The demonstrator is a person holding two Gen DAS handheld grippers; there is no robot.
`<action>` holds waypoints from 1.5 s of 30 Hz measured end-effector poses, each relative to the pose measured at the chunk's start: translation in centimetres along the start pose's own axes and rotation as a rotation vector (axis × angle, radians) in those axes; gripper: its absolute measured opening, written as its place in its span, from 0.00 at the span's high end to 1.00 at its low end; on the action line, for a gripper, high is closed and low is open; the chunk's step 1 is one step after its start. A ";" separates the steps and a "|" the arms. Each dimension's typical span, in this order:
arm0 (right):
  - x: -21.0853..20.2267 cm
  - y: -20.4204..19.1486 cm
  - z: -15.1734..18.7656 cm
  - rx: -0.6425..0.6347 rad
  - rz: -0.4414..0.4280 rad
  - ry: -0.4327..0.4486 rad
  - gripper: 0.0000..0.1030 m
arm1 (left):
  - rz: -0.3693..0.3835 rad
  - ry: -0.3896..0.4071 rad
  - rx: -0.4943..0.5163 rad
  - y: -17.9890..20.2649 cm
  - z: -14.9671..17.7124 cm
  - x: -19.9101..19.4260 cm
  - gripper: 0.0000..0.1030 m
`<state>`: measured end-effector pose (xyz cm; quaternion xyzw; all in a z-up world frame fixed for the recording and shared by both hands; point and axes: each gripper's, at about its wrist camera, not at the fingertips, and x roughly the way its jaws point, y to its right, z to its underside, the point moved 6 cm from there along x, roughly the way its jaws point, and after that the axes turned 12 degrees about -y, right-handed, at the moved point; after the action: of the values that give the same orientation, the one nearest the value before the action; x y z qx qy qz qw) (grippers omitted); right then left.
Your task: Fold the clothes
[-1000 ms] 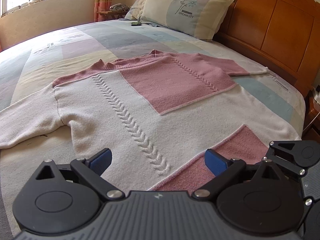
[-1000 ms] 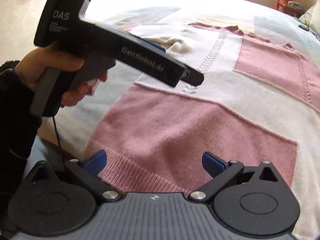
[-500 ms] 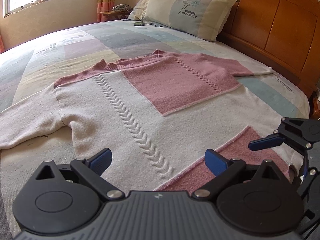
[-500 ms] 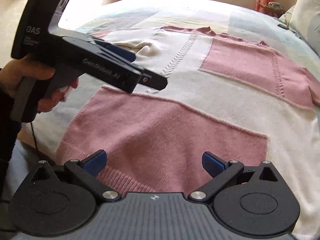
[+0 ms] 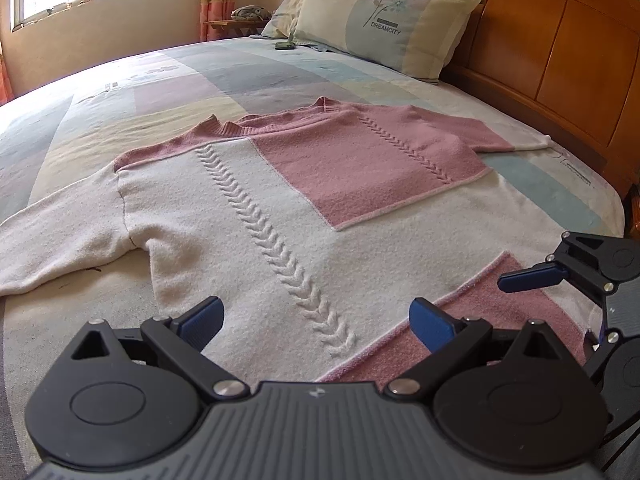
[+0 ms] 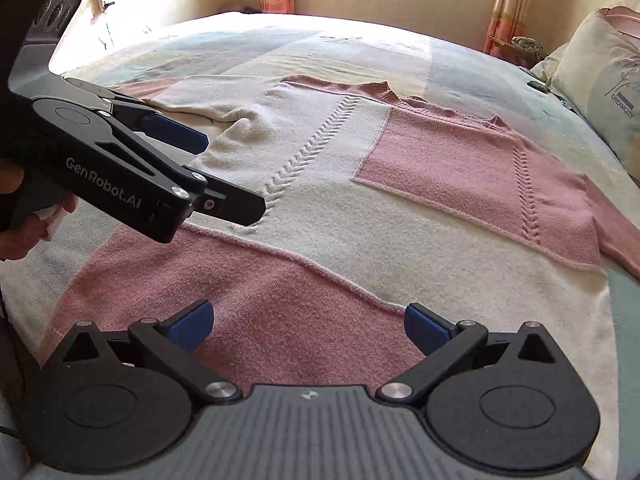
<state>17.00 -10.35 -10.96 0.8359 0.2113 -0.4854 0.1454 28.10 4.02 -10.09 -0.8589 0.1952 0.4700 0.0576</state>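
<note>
Plainly, the sweater (image 5: 256, 216) lies flat and face up on the bed (image 5: 168, 80), its long axis running from the ribbed hem at the bed's near edge away to the collar (image 5: 280, 122), which points toward the far side of the bed, with the pillow (image 5: 384, 16) and headboard (image 5: 560, 40) off to the right of the collar. Both grippers sit at the hem end, so the whole garment stretches away ahead of them rather than to one side. The left gripper (image 5: 316, 320) hangs over the cream part of the hem beside the lower end of the cable-knit braid (image 5: 280, 240), its jaws spread wide and holding nothing; the left sleeve (image 5: 60, 248) trails off the body on that same side, and this hand looks the nearer one to it. The right gripper (image 6: 308, 324) hovers over the pink patch (image 6: 248, 292) at the hem, jaws likewise spread and empty; whether either set of tips touches the knit cannot be told from these views. In the right wrist view the left gripper (image 6: 224, 176) reaches in from the left above the seam where pink meets cream, with a hand (image 6: 36, 220) on its grip. The right sleeve (image 5: 488, 136) lies far up near the headboard, well apart from both jaws. My reading is that the fold has not begun, and a hem grip would carry the cloth forward along the body's length toward the collar.
</note>
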 end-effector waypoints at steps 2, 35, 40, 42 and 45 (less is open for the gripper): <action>1.0 0.0 0.3 -0.002 -0.001 -0.018 0.00 | -0.003 -0.006 0.005 0.2 0.1 0.2 0.04; -7.1 2.1 8.7 -0.234 0.414 0.078 0.00 | -0.077 0.016 0.799 17.0 8.3 -0.5 0.04; -8.5 2.3 9.2 -0.219 0.389 0.110 0.00 | -0.020 0.048 0.636 14.4 5.7 -1.1 0.04; -9.1 2.1 9.5 -0.225 0.342 0.117 0.00 | -0.021 0.046 0.568 13.1 4.7 -0.7 0.04; -9.4 1.0 10.0 -0.259 0.251 0.109 0.01 | -0.017 0.036 0.481 11.4 3.5 -0.1 0.04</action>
<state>5.91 -17.71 -7.58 0.8551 0.1736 -0.3862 0.2993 20.89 -5.41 -10.92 -0.8303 0.2951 0.3940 0.2612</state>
